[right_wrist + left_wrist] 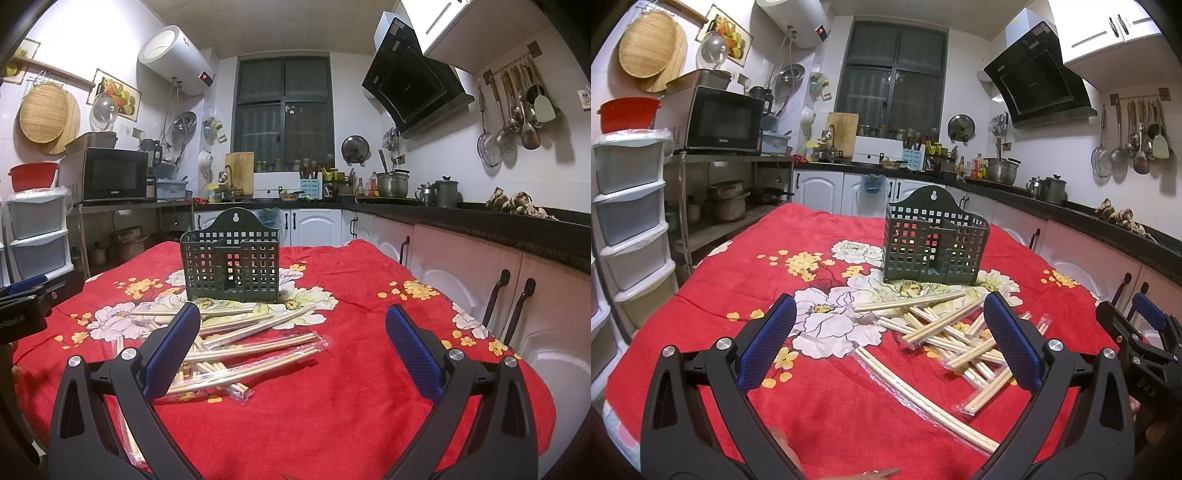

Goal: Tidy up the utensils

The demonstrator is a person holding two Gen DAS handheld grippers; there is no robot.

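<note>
A dark green perforated utensil holder (pixel 936 245) stands upright on the red floral tablecloth (pixel 746 258); it also shows in the right wrist view (pixel 231 264). A loose pile of wrapped bamboo chopsticks (pixel 942 326) lies in front of it, seen too in the right wrist view (pixel 243 341). My left gripper (pixel 890 332) is open and empty, held above the near side of the pile. My right gripper (pixel 291 345) is open and empty, with the pile by its left finger (pixel 171 349). The right gripper also shows at the right edge of the left wrist view (pixel 1145 332).
The table edge drops off on the right towards white cabinets (pixel 480 280). A stack of plastic drawers (pixel 631 221) stands left of the table. A black counter (pixel 480 218) with pots runs along the back and right wall.
</note>
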